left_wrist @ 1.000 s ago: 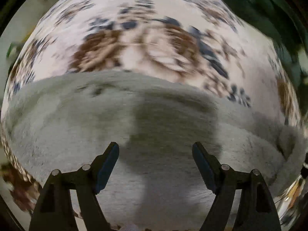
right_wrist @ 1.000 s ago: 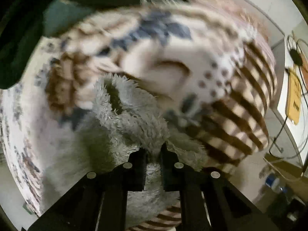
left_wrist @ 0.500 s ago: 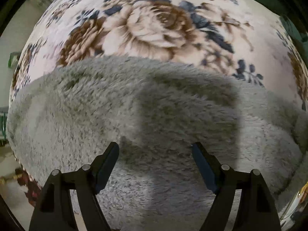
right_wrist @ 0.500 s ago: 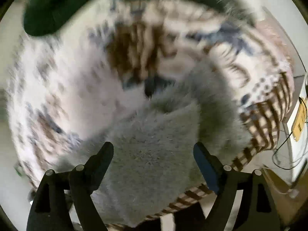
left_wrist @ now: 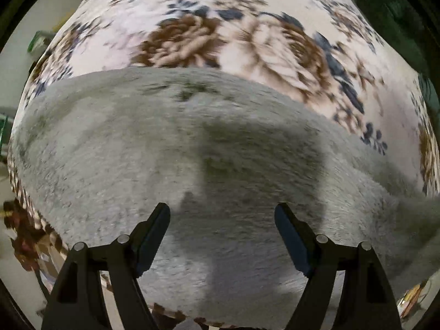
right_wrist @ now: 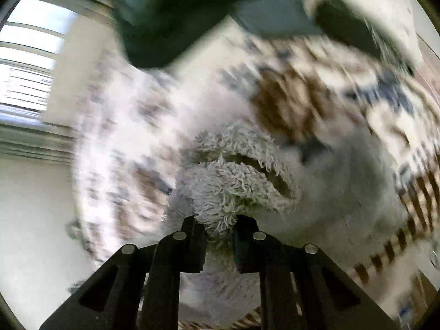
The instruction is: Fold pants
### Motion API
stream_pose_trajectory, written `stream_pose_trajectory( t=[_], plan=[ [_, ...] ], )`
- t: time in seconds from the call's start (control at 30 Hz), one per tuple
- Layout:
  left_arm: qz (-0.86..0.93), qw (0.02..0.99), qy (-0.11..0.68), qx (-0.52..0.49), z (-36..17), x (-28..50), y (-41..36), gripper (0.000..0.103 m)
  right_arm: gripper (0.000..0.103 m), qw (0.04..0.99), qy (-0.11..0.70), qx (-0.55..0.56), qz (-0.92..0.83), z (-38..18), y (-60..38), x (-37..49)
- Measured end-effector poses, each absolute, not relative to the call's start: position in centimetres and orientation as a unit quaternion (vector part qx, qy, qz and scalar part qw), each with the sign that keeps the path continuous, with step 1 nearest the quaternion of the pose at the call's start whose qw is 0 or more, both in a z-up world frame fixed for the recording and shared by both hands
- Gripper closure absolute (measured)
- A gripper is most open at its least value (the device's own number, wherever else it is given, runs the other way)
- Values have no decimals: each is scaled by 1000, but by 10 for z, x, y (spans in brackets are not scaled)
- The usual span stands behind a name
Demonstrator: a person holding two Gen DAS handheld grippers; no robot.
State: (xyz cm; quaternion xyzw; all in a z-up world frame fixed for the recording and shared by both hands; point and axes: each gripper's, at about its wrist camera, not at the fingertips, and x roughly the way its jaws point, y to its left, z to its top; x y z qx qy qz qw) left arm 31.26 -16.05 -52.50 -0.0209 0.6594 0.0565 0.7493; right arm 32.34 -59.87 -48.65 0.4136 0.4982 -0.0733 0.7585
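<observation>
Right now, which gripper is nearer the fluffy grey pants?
Right. The right gripper is shut on a bunched fold of the grey pants. The left gripper is open above the flat pants, holding nothing.

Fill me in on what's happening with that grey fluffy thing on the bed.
A person with a handheld gripper in each hand is folding grey fleece pants on a floral blanket. The right gripper is shut on a bunched edge of the pants and looks to be lifting it. The left gripper is open above the flat part of the pants, holding nothing.
</observation>
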Motion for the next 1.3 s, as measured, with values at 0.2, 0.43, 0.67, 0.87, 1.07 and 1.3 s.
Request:
stream_pose_trajectory(
  t=[0.2,0.43,0.67,0.87,1.07,1.3],
  plan=[
    [63,749,659,-35,-523,322,-153,26,48,759,519,385,-82,-516,-660,276],
    [44,749,661,-16,-520,320,-167,26,24,694,575,369,-228,-543,-687,223],
    [44,747,663,21,-526,325,-193,26,23,691,614,329,-194,-560,-598,311],
    [25,751,660,30,-523,328,-210,26,95,662,631,307,-263,-592,-586,302],
    [8,748,663,13,-524,324,-216,26,92,606,651,333,-313,-575,-644,183],
    [-3,750,662,19,-523,322,-232,26,36,658,559,388,-322,-519,-682,165]
  ],
)
